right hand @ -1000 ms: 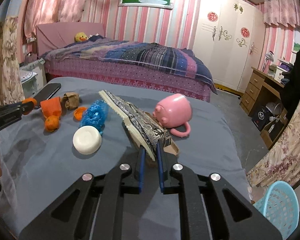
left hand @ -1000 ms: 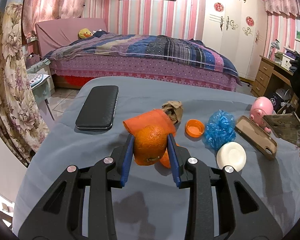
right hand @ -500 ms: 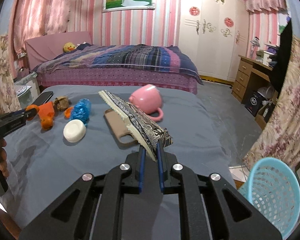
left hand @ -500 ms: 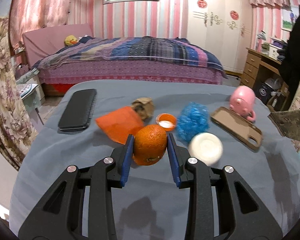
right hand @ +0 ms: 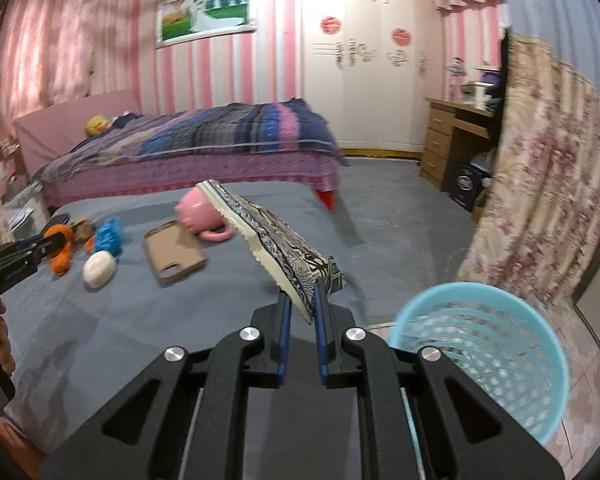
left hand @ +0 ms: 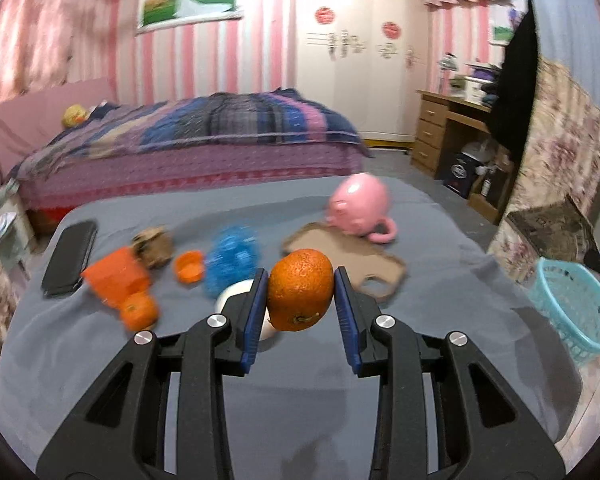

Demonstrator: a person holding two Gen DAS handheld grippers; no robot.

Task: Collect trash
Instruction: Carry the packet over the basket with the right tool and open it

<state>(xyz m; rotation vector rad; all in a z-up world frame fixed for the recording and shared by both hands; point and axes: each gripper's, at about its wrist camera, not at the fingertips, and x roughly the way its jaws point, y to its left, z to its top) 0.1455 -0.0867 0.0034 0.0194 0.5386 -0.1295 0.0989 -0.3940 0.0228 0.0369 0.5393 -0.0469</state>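
My left gripper point(left hand: 301, 280) is shut on an orange point(left hand: 301, 290) and holds it above the grey table point(left hand: 440, 320). My right gripper point(right hand: 302, 296) is shut on a flat patterned wrapper point(right hand: 276, 236), which sticks up and to the left over the table's right end. A light blue mesh basket point(right hand: 488, 356) stands on the floor just right of the table; in the left wrist view the basket point(left hand: 572, 304) sits at the far right, with the wrapper point(left hand: 552, 228) above it. The left gripper point(right hand: 40, 246) shows at the left edge of the right wrist view.
On the table lie a second orange point(left hand: 139, 311), orange paper point(left hand: 114, 276), an orange cap point(left hand: 189, 266), a blue crumpled ball point(left hand: 232, 258), a white round lid point(right hand: 98, 269), a brown phone case point(right hand: 176, 252), a pink mug point(left hand: 360, 204), a black phone point(left hand: 70, 258) and a brown wad point(left hand: 154, 246). A bed stands behind.
Both grippers have swung to the right with their loads, the orange lifted away from the pile. The blue basket has come into full view beside the right gripper.
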